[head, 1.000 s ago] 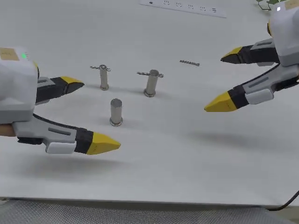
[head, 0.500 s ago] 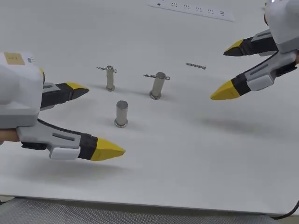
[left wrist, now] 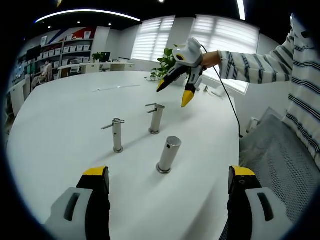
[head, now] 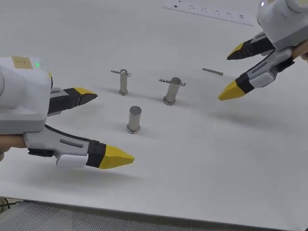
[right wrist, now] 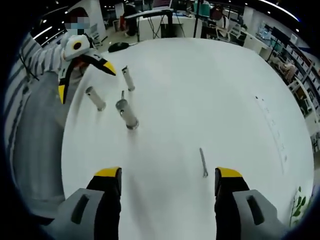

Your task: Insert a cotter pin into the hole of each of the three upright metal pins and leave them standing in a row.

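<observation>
Three metal pins stand upright on the white table (head: pixel 202 159). Two at the back carry a cotter pin through the top: one on the left (head: pixel 123 82) (left wrist: pixel 117 135) (right wrist: pixel 128 78) and one on the right (head: pixel 170 90) (left wrist: pixel 156 118) (right wrist: pixel 127 114). The front pin (head: pixel 134 119) (left wrist: pixel 168 154) (right wrist: pixel 95 98) is bare. A loose cotter pin (head: pixel 212 71) (right wrist: pixel 203 162) lies flat at the back right. My right gripper (head: pixel 227 76) (right wrist: pixel 167 173) (left wrist: pixel 172 95) hovers open just in front of it. Left of the bare pin, my left gripper (head: pixel 105 126) (left wrist: pixel 168 176) (right wrist: pixel 86 80) is open and holds nothing.
A white power strip (head: pixel 211 10) lies along the far side of the table. The table's near edge (head: pixel 159 216) runs across the bottom of the head view, with a grey floor below it.
My right gripper has moved back and closer to the loose cotter pin. The head camera has shifted, so everything sits further right. The left gripper holds about the same place by the bare pin.
</observation>
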The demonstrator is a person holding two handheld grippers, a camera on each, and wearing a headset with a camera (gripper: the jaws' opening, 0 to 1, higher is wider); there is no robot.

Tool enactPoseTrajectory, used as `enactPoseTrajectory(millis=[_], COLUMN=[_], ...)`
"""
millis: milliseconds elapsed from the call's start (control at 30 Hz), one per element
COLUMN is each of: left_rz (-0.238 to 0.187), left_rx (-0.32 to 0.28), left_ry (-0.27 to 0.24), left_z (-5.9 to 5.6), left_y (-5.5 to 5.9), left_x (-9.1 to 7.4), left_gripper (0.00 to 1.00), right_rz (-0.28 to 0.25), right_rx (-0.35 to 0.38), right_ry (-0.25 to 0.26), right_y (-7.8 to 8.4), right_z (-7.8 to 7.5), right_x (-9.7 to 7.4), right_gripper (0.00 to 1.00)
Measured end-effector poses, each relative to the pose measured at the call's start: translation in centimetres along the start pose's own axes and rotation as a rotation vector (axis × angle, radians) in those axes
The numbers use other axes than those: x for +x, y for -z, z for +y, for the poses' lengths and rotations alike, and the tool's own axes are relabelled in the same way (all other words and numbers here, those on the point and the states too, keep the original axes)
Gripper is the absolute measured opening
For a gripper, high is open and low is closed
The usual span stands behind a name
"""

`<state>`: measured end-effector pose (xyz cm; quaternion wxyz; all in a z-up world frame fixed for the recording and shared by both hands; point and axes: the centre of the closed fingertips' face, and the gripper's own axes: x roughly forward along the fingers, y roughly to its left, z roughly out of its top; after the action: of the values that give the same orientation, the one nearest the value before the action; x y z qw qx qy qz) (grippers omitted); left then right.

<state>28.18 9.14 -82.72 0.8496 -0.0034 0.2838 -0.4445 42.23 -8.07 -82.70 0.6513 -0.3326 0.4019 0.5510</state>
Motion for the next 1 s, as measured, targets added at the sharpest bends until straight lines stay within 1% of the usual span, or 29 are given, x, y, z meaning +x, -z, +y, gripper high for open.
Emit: enactPoseTrajectory(millis=[133, 233, 300, 433, 467, 500, 600, 700, 833, 900, 1000], left_rz=[0.003, 0.0, 0.003, 0.004, 0.003, 0.003, 0.004, 0.007, 0.018, 0.023, 0.021], left_rx=[0.001, 0.007, 0.0, -0.001, -0.005, -0.007, -0.014, -0.022, -0.041, -0.046, -0.045], left_ry=[0.005, 0.011, 0.009, 0.01, 0.011, 0.01, 0.006, 0.005, 0.004, 0.007, 0.006], left_z=[-0.2, -0.3, -0.3, -0.3, -0.3, -0.3, -0.2, -0.2, -0.3, -0.3, -0.3], left_y=[0.1, 0.1, 0.2, 0.3, 0.3, 0.3, 0.4, 0.5, 0.8, 1.0, 1.0], left_x=[0.0, 0.1, 0.1, 0.0, 0.1, 0.1, 0.1, 0.0, 0.0, 0.0, 0.0], left_gripper=[1.0, 1.0, 1.0, 1.0, 1.0, 1.0, 1.0, 1.0, 0.98, 0.96, 0.97], right_rz=[0.015, 0.028, 0.042, 0.057, 0.061, 0.064, 0.077, 0.078, 0.082, 0.09, 0.102], right_rx=[0.009, 0.027, 0.029, 0.058, 0.063, 0.064, 0.073, 0.076, 0.071, 0.068, 0.052], right_ry=[-0.002, -0.013, -0.02, -0.016, -0.018, -0.018, -0.023, -0.035, -0.039, -0.045, -0.039], right_y=[0.1, 0.5, 0.8, 1.2, 1.3, 1.4, 1.6, 1.6, 1.4, 1.6, 1.7], right_z=[-0.7, -1.0, -1.1, -1.6, -2.2, -2.3, -2.3, -2.0, -1.8, -2.2, -2.4], right_x=[0.7, 1.3, 1.6, 2.0, 2.5, 2.6, 2.8, 2.8, 3.0, 3.2, 3.2], right_gripper=[0.74, 0.69, 0.67, 0.66, 0.65, 0.65, 0.61, 0.58, 0.52, 0.52, 0.51])
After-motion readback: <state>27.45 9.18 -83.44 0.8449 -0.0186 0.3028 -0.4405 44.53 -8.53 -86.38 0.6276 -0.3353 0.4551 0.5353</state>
